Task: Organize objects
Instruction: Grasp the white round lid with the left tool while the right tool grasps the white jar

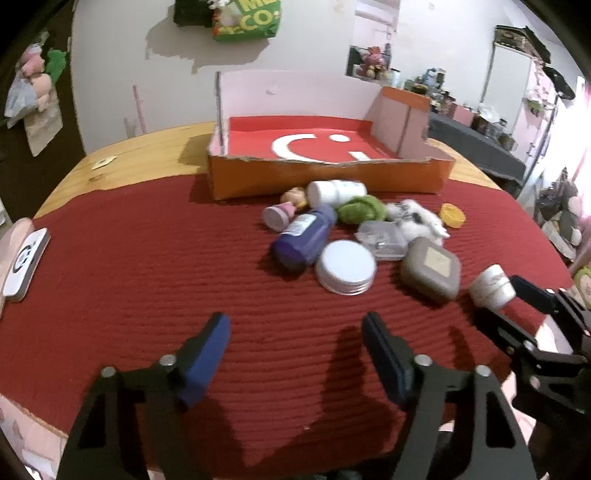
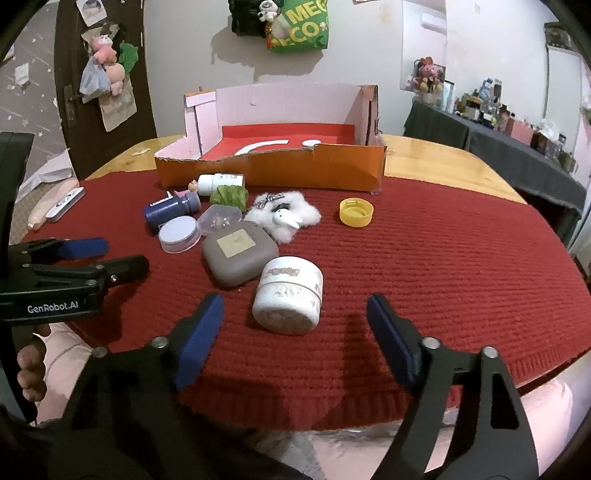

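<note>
Both claws are held wide open and nothing is gripped. The right claw [image 2: 295, 339] is lined up with the white jar [image 2: 288, 299], likely to be picked first. The toys are piled on the worktop [image 2: 461, 258] before the empty box [image 2: 273, 170]. The left claw [image 1: 295, 354] is kept back.

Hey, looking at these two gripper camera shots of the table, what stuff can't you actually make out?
- Label text on the white jar: right wrist view, worn and too small to read.
- Small doll: left wrist view, blurred; right wrist view, mostly hidden behind the white bottle.
- Contents of the clear plastic case: both views, too small.
- Near part of the orange box floor: right wrist view, hidden by its front wall.
- Wall bag lettering: left wrist view, cut off by the top edge.
</note>
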`<state>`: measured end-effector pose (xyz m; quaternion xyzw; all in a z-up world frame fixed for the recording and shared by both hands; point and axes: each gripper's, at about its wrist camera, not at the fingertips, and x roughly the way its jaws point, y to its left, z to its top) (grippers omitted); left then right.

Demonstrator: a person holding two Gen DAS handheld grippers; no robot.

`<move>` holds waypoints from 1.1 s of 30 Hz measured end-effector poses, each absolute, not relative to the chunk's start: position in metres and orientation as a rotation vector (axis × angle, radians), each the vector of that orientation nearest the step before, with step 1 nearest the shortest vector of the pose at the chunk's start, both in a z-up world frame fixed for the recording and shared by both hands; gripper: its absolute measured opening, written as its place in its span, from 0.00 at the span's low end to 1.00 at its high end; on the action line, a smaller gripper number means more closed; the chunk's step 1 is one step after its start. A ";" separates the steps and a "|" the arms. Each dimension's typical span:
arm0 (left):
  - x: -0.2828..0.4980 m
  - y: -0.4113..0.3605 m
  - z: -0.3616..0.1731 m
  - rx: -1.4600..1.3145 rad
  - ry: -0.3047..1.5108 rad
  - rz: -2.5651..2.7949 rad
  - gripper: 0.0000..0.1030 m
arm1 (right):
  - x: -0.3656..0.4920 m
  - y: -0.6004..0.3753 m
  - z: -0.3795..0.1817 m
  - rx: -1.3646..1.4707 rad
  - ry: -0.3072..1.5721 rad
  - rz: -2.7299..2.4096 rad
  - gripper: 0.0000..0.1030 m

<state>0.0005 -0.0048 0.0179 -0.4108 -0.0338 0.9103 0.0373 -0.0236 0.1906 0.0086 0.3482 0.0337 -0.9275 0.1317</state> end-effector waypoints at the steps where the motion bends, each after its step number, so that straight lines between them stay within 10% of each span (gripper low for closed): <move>1: 0.000 -0.003 0.018 -1.256 -0.100 2.780 0.67 | -0.024 0.190 0.009 1.014 0.096 -2.689 0.63; 15: -0.027 0.016 0.016 -1.237 -0.062 2.713 0.42 | -0.035 0.187 0.006 1.034 0.081 -2.647 0.44; 33: -0.050 0.017 0.013 -1.219 -0.073 2.698 0.39 | -0.043 0.185 0.003 1.055 0.089 -2.636 0.36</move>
